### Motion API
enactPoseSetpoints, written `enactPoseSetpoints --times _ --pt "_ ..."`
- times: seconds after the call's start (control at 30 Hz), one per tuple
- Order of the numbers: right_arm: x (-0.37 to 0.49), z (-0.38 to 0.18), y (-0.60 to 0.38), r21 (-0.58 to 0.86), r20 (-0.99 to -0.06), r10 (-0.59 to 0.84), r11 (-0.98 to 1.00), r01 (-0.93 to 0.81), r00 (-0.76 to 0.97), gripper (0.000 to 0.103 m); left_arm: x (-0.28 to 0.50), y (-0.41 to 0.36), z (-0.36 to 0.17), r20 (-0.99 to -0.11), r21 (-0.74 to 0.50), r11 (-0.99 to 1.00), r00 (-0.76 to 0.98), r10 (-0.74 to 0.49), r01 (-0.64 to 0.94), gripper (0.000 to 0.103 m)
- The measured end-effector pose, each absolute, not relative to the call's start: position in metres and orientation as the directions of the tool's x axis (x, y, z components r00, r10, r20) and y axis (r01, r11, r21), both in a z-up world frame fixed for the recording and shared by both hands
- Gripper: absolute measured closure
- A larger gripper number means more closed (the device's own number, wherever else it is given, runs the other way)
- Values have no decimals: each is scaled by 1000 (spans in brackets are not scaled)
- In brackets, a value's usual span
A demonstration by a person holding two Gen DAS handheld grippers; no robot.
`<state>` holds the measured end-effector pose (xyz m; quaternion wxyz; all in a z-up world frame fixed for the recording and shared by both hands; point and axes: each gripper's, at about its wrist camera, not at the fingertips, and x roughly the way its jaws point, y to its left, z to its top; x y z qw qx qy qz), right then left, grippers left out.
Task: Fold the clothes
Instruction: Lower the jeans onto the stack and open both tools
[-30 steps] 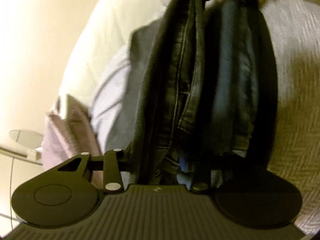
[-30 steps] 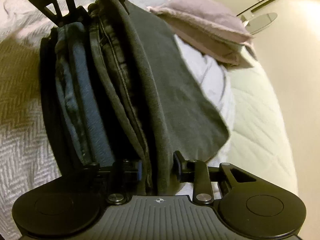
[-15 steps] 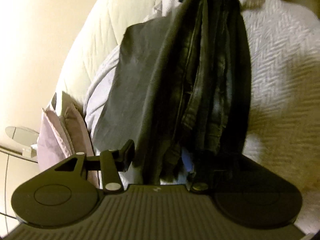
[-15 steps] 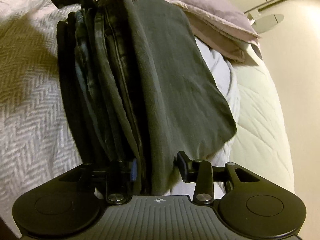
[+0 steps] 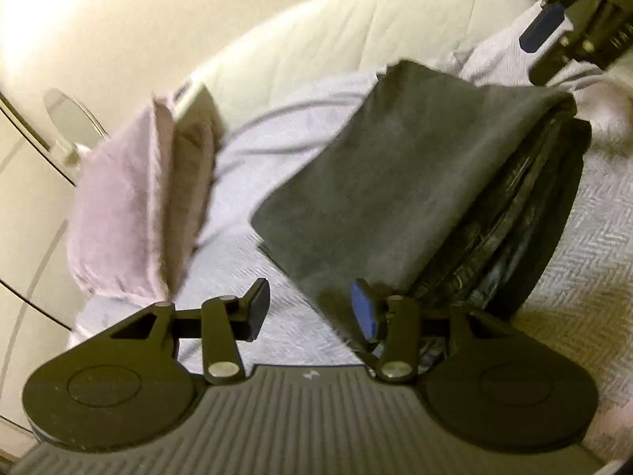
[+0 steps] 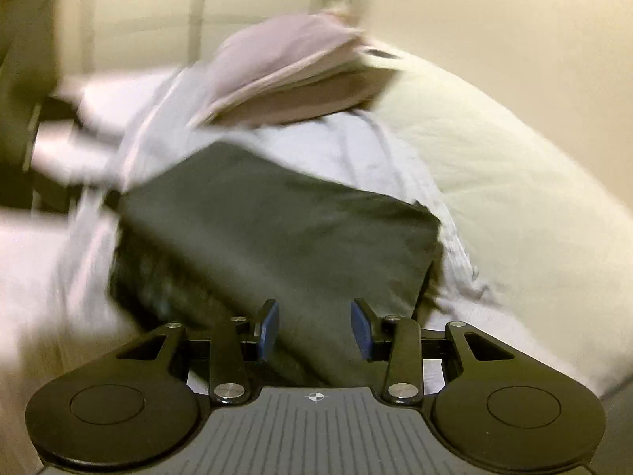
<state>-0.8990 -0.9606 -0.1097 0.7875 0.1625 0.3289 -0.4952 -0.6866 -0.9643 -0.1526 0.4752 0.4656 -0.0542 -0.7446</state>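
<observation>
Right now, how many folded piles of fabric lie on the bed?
2. The dark clothes stack lies on the white bedspread. The pink pile lies apart from it, on the lilac sheet. More may be hidden outside the views.

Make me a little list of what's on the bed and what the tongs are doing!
surface: bed with white herringbone cover
main item: dark folded clothes stack, lying on the bed
other item: pink folded pile, beside the stack
left tongs: closing, nothing between them
right tongs: open, empty, above the stack
sharpness: right view blurred
</observation>
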Motion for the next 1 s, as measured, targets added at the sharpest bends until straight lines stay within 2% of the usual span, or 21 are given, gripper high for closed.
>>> enactPoseSetpoints --times 0.03,0.17,0.33,0.4,0.47,0.5,0.53,0.67,0.9,1.0 --pt "-902 -116 -974 -23 -698 -655 426 905 290 64 -689 -968 -161 -656 524 -551 -106 -748 649 69" --pt "-911 -151 -998 66 -785 -552 378 923 282 64 -691 -969 -173 -683 537 -587 -96 -724 606 71" --pt "-914 -142 -997 87 -791 -539 369 925 289 63 -685 -971 -158 -707 475 -547 -71 -704 689 71" --pt "-917 -135 -991 102 -784 -548 347 932 290 62 -681 -966 -148 -714 438 -506 -54 -698 743 64" --pt "-921 -129 -980 121 -776 -559 322 939 292 43 -676 -957 -138 -718 403 -457 -35 -695 793 42" --pt "-921 -127 -972 128 -776 -560 310 942 290 26 -675 -949 -135 -727 376 -440 -35 -686 816 39" --pt "-921 -127 -964 134 -780 -556 301 944 288 23 -676 -942 -134 -739 353 -428 -32 -672 832 37" --pt "-917 -126 -927 161 -804 -525 259 952 278 23 -673 -911 -123 -779 252 -373 -42 -626 893 29" --pt "-908 -104 -860 210 -810 -535 119 971 241 23 -652 -867 -97 -797 25 -261 -138 -588 965 28" --pt "-900 -83 -835 189 -801 -561 94 977 209 23 -649 -845 -82 -786 0 -316 -196 -587 949 28"
